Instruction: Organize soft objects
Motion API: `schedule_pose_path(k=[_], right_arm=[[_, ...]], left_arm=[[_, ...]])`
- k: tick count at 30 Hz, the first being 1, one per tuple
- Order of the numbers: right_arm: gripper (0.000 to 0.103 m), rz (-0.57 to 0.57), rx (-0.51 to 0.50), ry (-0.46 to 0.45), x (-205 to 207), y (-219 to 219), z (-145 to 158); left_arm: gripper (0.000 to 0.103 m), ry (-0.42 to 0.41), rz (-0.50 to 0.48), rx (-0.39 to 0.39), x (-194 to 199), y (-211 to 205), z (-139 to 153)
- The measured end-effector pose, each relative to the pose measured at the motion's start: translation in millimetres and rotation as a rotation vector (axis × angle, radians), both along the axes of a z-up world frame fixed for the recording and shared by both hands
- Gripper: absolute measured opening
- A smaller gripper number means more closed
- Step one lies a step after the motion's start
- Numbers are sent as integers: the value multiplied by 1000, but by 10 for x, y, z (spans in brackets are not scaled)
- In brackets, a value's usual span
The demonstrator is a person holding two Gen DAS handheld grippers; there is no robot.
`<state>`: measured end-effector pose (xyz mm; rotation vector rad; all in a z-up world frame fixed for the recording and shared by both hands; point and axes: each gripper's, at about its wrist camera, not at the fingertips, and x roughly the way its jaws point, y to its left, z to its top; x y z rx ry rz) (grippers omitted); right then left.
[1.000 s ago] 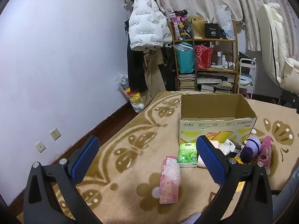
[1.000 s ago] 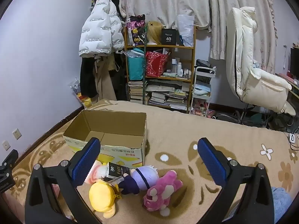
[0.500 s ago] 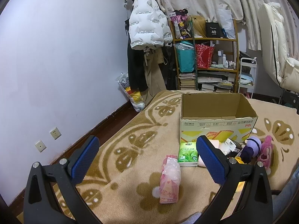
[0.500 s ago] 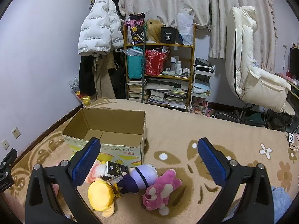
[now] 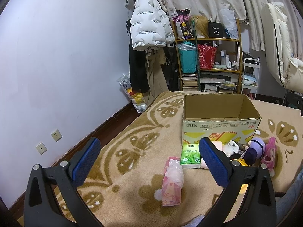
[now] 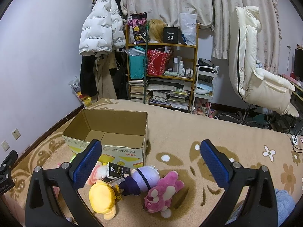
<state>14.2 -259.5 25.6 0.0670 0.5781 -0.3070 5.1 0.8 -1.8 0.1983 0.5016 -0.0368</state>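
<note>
An open, empty cardboard box (image 5: 219,126) (image 6: 113,132) stands on the beige patterned blanket. In front of it lie a pink plush bear (image 6: 162,193) (image 5: 269,151), a purple-haired doll (image 6: 142,177) (image 5: 253,149), a yellow plush (image 6: 102,196), a black tissue pack (image 6: 118,171), a green tissue pack (image 5: 190,156) and a pink tissue pack (image 5: 172,181). My left gripper (image 5: 149,160) is open and empty, above the blanket short of the pink pack. My right gripper (image 6: 150,164) is open and empty, above the plush toys.
A wooden shelf (image 6: 162,70) crammed with books and bags stands behind the bed, with coats (image 6: 102,30) hanging to its left. A white reclining chair (image 6: 255,71) is at the right. The wall with sockets (image 5: 48,141) runs along the left.
Both grippers have drifted slightly; the view shifts a little. Both stay open and empty, and nothing on the blanket has moved.
</note>
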Motion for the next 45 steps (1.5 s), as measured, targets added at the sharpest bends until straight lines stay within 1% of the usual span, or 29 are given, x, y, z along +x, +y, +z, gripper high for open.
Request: schedule_pose_path(k=[45], right_arm=[[103,-1,-5,1,-2,3,15]], left_arm=[[102,-2,-1,1,-4,3,-11]])
